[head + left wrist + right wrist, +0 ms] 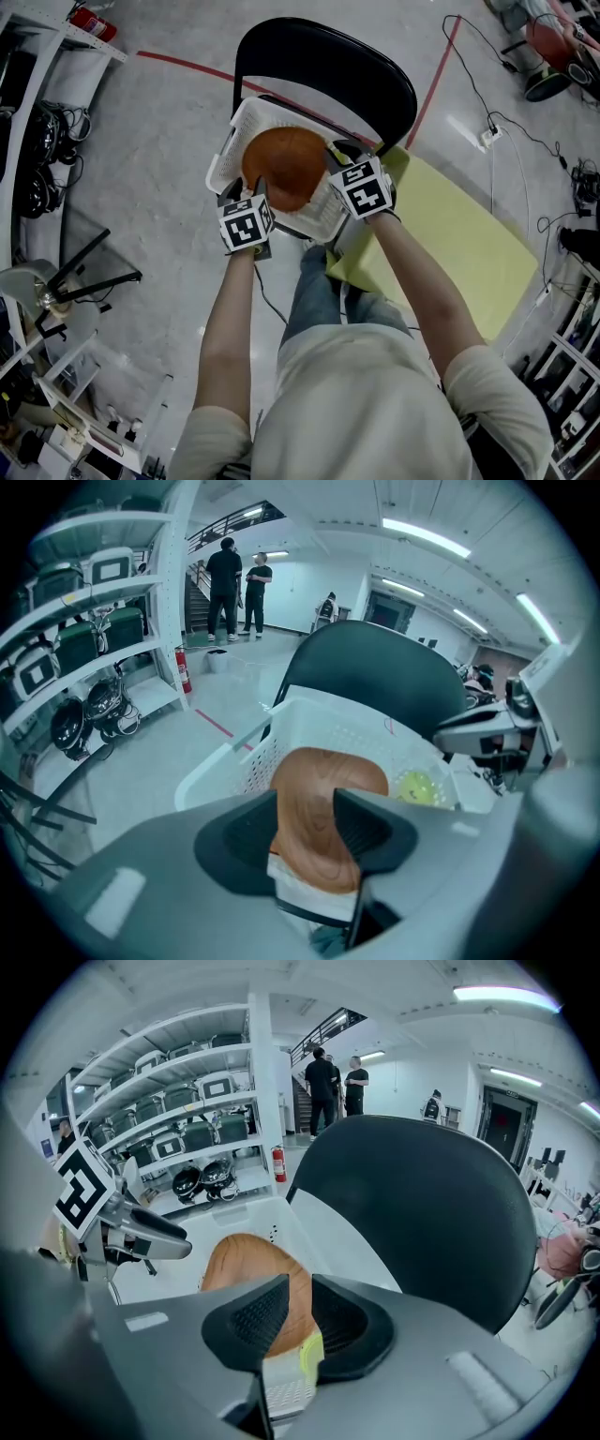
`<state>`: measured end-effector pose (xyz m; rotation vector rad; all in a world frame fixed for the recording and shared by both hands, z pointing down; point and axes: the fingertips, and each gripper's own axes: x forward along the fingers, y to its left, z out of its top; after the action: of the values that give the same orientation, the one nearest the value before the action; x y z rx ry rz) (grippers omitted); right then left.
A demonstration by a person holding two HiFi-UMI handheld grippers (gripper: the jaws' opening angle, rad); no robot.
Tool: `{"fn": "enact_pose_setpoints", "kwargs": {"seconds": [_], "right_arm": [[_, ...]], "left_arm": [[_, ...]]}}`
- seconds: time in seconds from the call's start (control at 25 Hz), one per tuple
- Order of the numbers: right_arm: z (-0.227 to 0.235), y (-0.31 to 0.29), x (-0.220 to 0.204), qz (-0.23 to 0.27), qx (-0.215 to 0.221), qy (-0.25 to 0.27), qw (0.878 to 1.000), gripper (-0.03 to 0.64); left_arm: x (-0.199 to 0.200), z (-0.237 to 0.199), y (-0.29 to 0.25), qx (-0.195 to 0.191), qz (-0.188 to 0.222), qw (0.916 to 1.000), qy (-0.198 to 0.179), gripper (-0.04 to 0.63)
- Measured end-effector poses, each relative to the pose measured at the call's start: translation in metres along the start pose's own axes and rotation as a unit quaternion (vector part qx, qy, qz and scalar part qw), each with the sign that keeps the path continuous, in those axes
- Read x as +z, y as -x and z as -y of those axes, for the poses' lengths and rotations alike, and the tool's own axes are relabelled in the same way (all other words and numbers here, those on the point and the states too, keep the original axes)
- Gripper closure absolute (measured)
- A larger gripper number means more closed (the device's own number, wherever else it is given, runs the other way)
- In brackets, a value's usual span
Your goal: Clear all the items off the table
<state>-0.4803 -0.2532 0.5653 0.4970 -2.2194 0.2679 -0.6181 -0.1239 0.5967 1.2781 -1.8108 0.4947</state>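
A round brown wooden bowl (286, 167) lies tilted in a white perforated basket (228, 155) on the seat of a black chair (328, 56). My left gripper (260, 192) is at the bowl's near left edge and my right gripper (330, 167) at its right edge. In the left gripper view the bowl's rim (323, 780) runs between the jaws of the left gripper (305, 827), which stand apart and open. In the right gripper view the bowl (248, 1260) likewise passes between the open jaws of the right gripper (300, 1321). A yellow-green ball (415, 787) sits in the basket (319, 714).
A yellow-green tabletop (459, 244) lies to the right of the chair, by my right arm. Cables run over the grey floor at the right. Shelving with gear stands at the left (37, 141). People stand far off by a staircase (225, 583).
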Motion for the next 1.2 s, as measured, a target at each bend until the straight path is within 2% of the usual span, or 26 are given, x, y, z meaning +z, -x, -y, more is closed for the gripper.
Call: {"fn": "enact_pose_setpoints", "kwargs": {"seconds": [0.12,0.24,0.44,0.88,1.2], "right_arm": [[0.000,0.006,-0.003,-0.001,-0.004,-0.001,1.000,0.557],[-0.001,0.014,-0.007,-0.005,-0.011,0.000,1.000,0.591],[-0.008,0.025,-0.015,-0.008,-0.017,0.000,1.000,0.617],[-0.005,0.073,-0.044,0.005,-0.053,-0.029,0.998,0.618],[0.008,0.121,-0.083,0.016,-0.091,-0.089,0.992,0.618]], "left_arm": [[0.005,0.005,0.005,0.002,0.010,0.9999,-0.006,0.442],[0.011,0.007,0.014,0.009,0.025,0.9996,-0.009,0.526],[0.010,0.016,0.024,-0.002,0.029,0.9995,-0.015,0.584],[0.009,0.071,0.051,-0.075,0.039,0.9949,-0.056,0.586],[0.007,0.130,0.073,-0.134,0.040,0.9828,-0.121,0.586]]}}
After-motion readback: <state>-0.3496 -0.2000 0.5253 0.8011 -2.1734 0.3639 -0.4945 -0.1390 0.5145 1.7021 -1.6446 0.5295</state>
